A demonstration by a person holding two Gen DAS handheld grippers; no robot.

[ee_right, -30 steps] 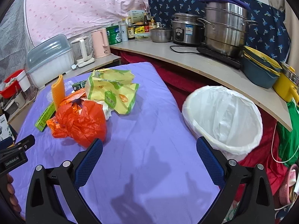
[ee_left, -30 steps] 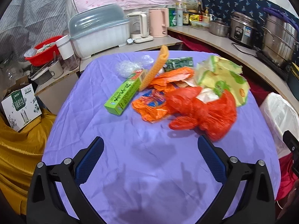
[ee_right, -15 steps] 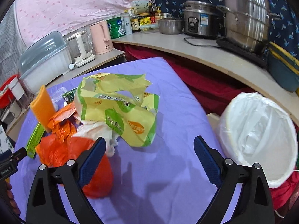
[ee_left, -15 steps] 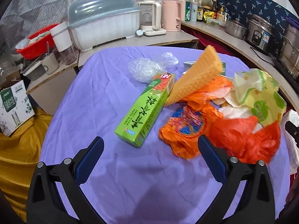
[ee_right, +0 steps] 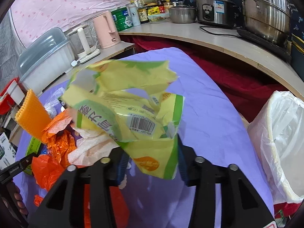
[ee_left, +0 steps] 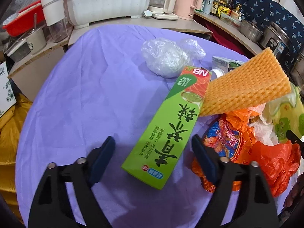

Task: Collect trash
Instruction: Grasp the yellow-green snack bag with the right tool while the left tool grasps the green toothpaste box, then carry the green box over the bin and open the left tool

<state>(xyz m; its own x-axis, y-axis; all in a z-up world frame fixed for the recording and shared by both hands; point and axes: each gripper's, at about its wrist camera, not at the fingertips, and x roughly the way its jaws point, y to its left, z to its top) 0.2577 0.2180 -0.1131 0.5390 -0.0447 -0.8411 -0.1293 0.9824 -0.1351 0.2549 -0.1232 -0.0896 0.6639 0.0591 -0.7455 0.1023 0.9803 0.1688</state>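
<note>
On the purple tablecloth (ee_left: 79,98), the left gripper (ee_left: 152,157) stands with its blue-padded jaws spread wide to either side of the near end of a long green cardboard box (ee_left: 169,131), touching neither face. The box lies flat with its long axis running from the jaws away and to the right; its far end carries the letters "NB" on a red patch, and large dark Chinese characters run along its top. Beyond that end sit two crumpled clear plastic bags (ee_left: 165,57). An orange waffle-textured sponge cloth (ee_left: 245,85) leans tilted over the box's far right corner, above a heap of orange plastic bags (ee_left: 273,163) and a printed orange wrapper (ee_left: 224,138).

Further right, the right gripper (ee_right: 150,163) has its jaws drawn in narrow on the lower flap of a torn yellow and green plastic package (ee_right: 129,106), which hangs crumpled and lifted above the cloth. A barcode faces the camera, and green Chinese characters show on its left fold. At the far right stands a round bin lined with a white plastic bag (ee_right: 281,136), beside the table edge.
</note>
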